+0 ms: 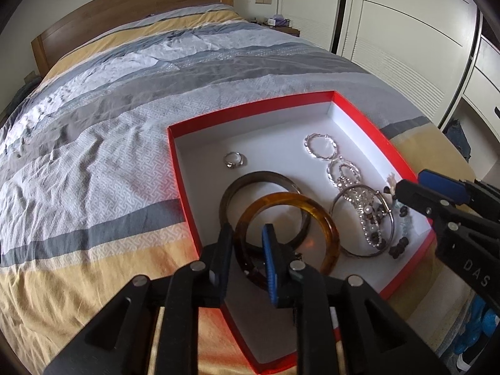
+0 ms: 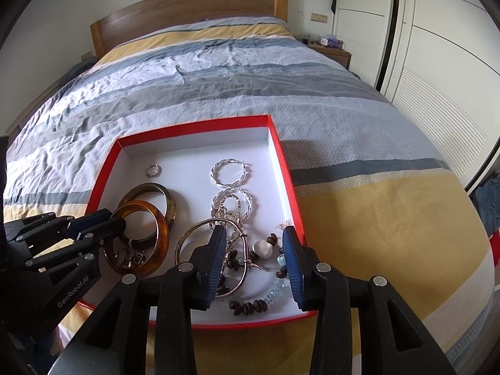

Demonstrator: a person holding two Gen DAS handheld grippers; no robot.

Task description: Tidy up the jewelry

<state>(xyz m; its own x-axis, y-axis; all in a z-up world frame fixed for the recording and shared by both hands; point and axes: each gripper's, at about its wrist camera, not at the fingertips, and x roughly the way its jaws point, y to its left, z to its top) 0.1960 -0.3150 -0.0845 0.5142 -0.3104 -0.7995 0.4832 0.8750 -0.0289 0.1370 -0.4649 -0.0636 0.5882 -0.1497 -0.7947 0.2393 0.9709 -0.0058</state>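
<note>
Fingers of the left gripper (image 1: 248, 251) are seen closed on the near rim of the amber bangle (image 1: 315, 215), one finger outside the ring and the blue-padded one inside it; the bangle is tilted and lapped over the dark bangle (image 1: 247, 181), which lies flat on the white floor of the red box (image 1: 184, 193). Fingers (image 2: 292, 259) of the right gripper (image 2: 254, 265) are held apart, with nothing between the pads; they are poised low over the near right part of the box, above a large silver bangle (image 2: 187, 240), a string of dark beads (image 2: 250, 307) and a white stone (image 2: 264, 248) (the strands in this heap are tangled, and their separate runs cannot be told apart). The box is set on the striped bedcover (image 2: 218, 72) near the foot of the bed. Farther back in the box, a small silver ring (image 2: 153, 170) is placed alone by the left wall; a twisted silver hoop (image 2: 229, 173) lies to the right of it, and a second twisted hoop (image 2: 247, 201) is laid just nearer, touching a sparkling chain (image 2: 225, 212). Inside the amber bangle some small metal pieces (image 2: 132, 257) are visible, too small to identify. A wooden headboard (image 2: 187, 3) and white wardrobe doors (image 2: 437, 62) are seen beyond.
</note>
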